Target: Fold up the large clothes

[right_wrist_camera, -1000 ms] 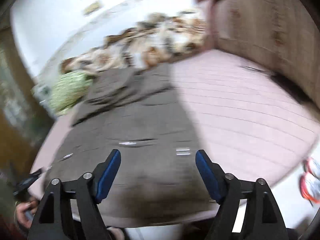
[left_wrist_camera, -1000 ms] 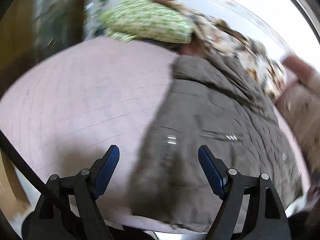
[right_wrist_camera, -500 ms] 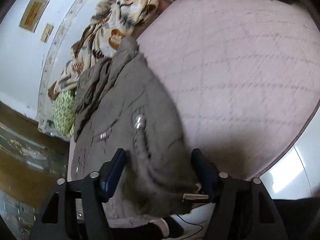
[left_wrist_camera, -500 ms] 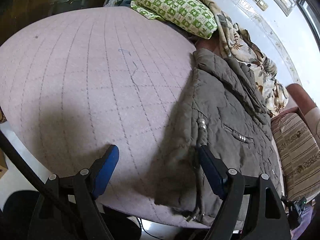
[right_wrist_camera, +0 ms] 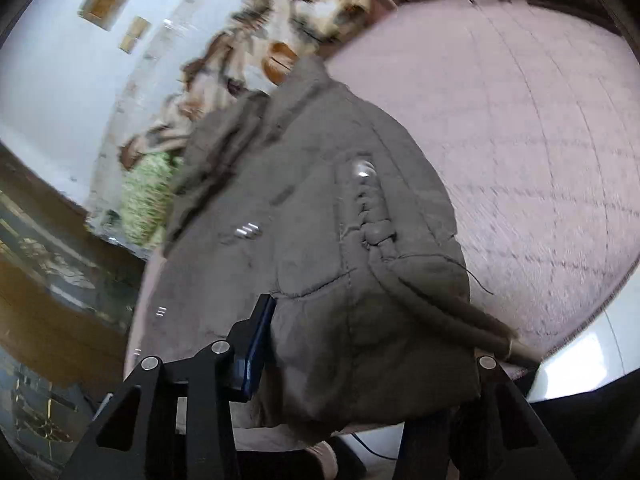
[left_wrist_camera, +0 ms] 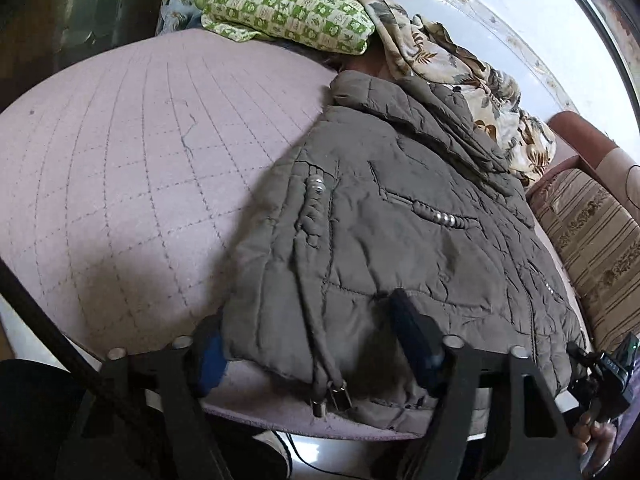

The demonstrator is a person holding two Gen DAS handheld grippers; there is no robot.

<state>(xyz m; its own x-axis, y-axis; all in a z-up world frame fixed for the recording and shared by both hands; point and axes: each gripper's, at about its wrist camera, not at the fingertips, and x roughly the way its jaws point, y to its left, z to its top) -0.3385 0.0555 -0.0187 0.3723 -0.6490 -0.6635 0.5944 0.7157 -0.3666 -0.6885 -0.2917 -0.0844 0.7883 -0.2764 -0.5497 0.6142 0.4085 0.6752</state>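
One jacket (left_wrist_camera: 400, 240) on the bed (left_wrist_camera: 120, 160), two tongs (left_wrist_camera: 316, 344) straddling its hem

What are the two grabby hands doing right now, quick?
Left gripper: open, its fingers either side of the jacket hem, not yet pinched.
Right gripper: jacket hem bunched between its fingers; whether it grips cannot be told.

Grey-brown quilted puffer jacket (left_wrist_camera: 400, 216), silver snaps. Pale pink bedcover (left_wrist_camera: 132, 168), stitched grid. Green-and-white checked pillow (left_wrist_camera: 288, 8); cream, brown-leaf floral blanket (left_wrist_camera: 448, 60); tan striped cushion (left_wrist_camera: 592, 240).
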